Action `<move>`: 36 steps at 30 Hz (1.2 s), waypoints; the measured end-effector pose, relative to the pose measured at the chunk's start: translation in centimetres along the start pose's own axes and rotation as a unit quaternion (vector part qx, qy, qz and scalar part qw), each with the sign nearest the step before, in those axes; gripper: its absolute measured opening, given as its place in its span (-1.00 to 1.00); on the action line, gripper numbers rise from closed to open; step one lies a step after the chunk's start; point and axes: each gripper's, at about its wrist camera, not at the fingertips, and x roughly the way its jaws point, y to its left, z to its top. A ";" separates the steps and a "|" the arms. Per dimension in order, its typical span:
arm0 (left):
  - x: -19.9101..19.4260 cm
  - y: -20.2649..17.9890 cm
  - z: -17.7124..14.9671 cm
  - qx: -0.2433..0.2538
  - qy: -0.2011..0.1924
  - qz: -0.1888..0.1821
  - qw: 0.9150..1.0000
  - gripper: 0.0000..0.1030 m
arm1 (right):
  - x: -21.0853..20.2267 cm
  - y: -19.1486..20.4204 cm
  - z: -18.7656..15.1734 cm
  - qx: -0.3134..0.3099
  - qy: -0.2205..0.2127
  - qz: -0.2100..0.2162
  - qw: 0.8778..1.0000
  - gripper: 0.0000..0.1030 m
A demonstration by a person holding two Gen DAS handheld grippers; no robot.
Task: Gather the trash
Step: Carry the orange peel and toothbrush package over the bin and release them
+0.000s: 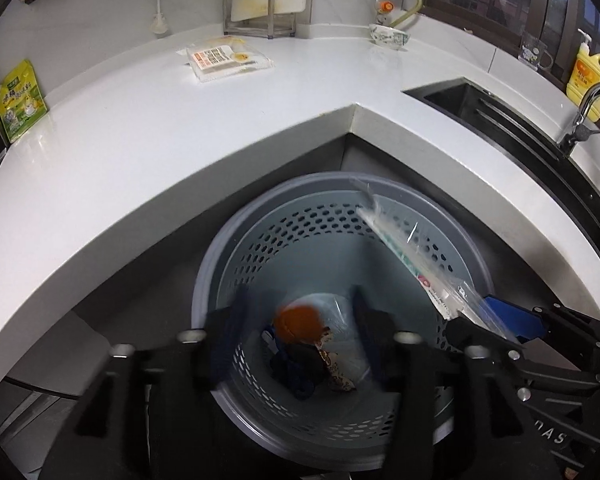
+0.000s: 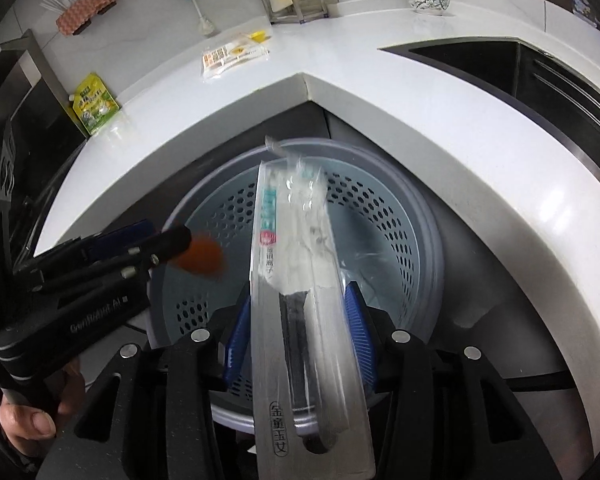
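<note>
- Grey perforated plastic forms the trash basket (image 1: pixel 260 240), which stands on the floor in the inner corner of a white L-shaped counter (image 1: pixel 140 152).
- Left gripper (image 1: pixel 300 332) hangs over the basket, jaws apart and empty; a blurred orange piece (image 1: pixel 296 322) shows below them, above dark scraps (image 1: pixel 300 372) on the basket's bottom.
- Right gripper (image 2: pixel 300 344) holds a long clear plastic package (image 2: pixel 296 248) between its blue pads (image 2: pixel 358 332), jaws closed on it, its far end over the basket's rim.
- Two more wrappers remain on the counter: a clear packet (image 1: pixel 226 58) and a green pouch (image 1: pixel 18 100).
</note>
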 end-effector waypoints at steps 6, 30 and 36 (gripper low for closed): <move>-0.4 0.7 0.2 -0.010 -0.005 0.008 1.000 0.32 | -0.8 -0.2 0.2 0.002 -0.019 -0.005 1.000 0.07; -2.1 3.7 4.1 -0.050 -0.030 0.026 0.998 0.53 | -3.0 -0.4 4.1 -0.001 -0.065 0.014 0.998 0.07; -2.1 5.8 9.0 -0.075 -0.056 0.043 0.995 0.59 | -3.1 0.0 9.0 -0.026 -0.083 0.020 0.996 0.09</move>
